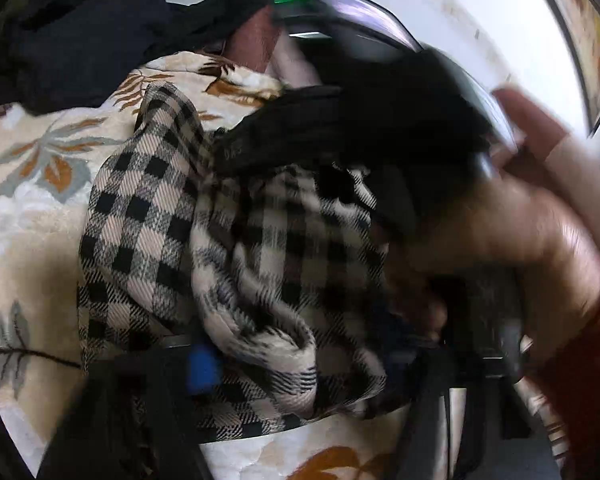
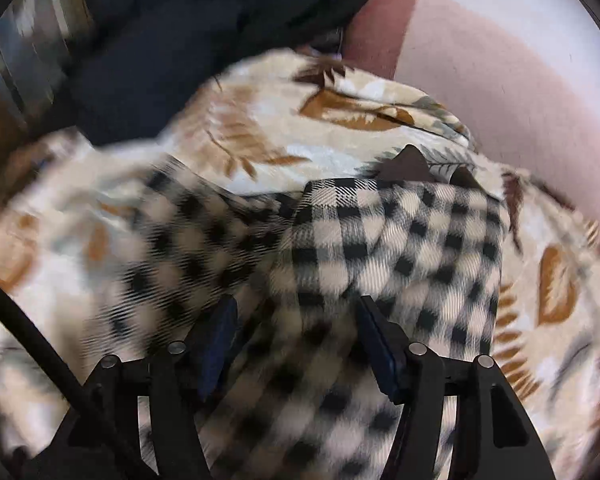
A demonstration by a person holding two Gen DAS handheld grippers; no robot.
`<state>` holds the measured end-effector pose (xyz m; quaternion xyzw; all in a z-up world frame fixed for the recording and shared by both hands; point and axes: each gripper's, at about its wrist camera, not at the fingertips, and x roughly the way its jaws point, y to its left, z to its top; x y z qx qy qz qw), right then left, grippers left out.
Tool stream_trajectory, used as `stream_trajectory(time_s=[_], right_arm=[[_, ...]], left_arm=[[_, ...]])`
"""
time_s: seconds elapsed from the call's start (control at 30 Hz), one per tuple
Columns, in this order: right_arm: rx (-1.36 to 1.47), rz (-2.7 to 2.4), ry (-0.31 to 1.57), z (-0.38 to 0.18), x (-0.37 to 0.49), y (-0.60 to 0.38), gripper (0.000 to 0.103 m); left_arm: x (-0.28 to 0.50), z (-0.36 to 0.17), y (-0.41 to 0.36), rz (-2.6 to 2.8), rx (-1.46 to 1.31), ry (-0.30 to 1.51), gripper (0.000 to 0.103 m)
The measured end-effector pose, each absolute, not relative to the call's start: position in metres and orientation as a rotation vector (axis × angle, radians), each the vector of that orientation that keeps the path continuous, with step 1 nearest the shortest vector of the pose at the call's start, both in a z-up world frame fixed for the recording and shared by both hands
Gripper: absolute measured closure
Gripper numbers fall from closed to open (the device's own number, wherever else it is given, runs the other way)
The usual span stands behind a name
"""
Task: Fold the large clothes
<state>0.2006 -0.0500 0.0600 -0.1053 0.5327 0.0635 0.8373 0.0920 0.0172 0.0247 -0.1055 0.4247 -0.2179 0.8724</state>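
**Checked garment bunched on the leaf-print blanket**

While the cream-and-black checked woollen garment lies rumpled across the cream blanket printed with brown and grey leaves, the right gripper hangs above it with its blue-padded jaws standing apart; checked cloth shows between them, but the pads do not press on it. In the left wrist view the same garment is heaped in folds over the left gripper, whose fingers are mostly buried under cloth and blur, so whether it grips cannot be told. A person's bare hand crosses that view at right, beside a red sleeve. A dark navy cloth lies at the blanket's far edge, beside a pink cushion.
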Motion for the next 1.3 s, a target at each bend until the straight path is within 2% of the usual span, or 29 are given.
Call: stream_trajectory(time_s=[0.03, 0.07, 0.13, 0.17, 0.27, 0.3, 0.37, 0.43, 0.63, 0.8, 0.9, 0.93, 0.97, 1.03, 1.2, 1.3], right_arm=[[-0.281, 0.096, 1.145, 0.052, 0.205, -0.046, 0.075], [-0.296, 0.082, 1.157, 0.047, 0.206, -0.048, 0.087], [-0.246, 0.082, 1.144, 0.054, 0.205, -0.058, 0.096], [-0.216, 0.083, 1.114, 0.064, 0.2, -0.065, 0.096], [-0.123, 0.087, 0.998, 0.104, 0.184, -0.082, 0.096], [-0.077, 0.113, 0.923, 0.133, 0.173, -0.082, 0.096], [-0.052, 0.135, 0.89, 0.147, 0.169, -0.078, 0.096], [-0.028, 0.181, 0.878, 0.155, 0.172, -0.063, 0.096], [-0.047, 0.259, 1.021, 0.096, 0.202, -0.001, 0.096], [0.024, 0.29, 1.136, 0.049, 0.216, 0.006, 0.084], [0.098, 0.327, 1.167, 0.062, 0.219, -0.009, 0.079], [0.139, 0.344, 1.15, 0.071, 0.216, -0.018, 0.073], [0.177, 0.358, 1.116, 0.084, 0.212, -0.028, 0.063], [0.216, 0.36, 1.04, 0.11, 0.198, -0.053, 0.056], [0.231, 0.26, 0.937, 0.137, 0.159, -0.122, 0.053], [0.235, 0.176, 0.949, 0.122, 0.146, -0.161, 0.05]], left_arm=[[0.091, 0.023, 0.012, -0.426, -0.175, 0.892, 0.093], [0.088, 0.025, 0.014, -0.427, -0.187, 0.878, 0.093], [0.082, 0.032, 0.023, -0.446, -0.242, 0.859, 0.094], [0.077, 0.042, 0.029, -0.478, -0.281, 0.836, 0.095], [0.058, 0.071, 0.04, -0.512, -0.295, 0.736, 0.095], [0.05, 0.079, 0.044, -0.504, -0.28, 0.698, 0.095], [0.038, 0.088, 0.056, -0.473, -0.266, 0.655, 0.095], [0.038, 0.081, 0.071, -0.438, -0.284, 0.692, 0.095], [0.057, 0.029, 0.117, -0.326, -0.416, 0.929, 0.095], [0.052, 0.022, 0.121, -0.32, -0.413, 0.96, 0.093], [0.049, 0.03, 0.118, -0.36, -0.412, 0.941, 0.09], [0.051, 0.034, 0.114, -0.368, -0.416, 0.935, 0.087], [0.049, 0.039, 0.117, -0.383, -0.42, 0.921, 0.085], [0.05, 0.053, 0.124, -0.397, -0.44, 0.895, 0.077], [0.06, 0.061, 0.141, -0.364, -0.5, 0.86, 0.065], [0.068, 0.066, 0.153, -0.287, -0.511, 0.81, 0.065]])
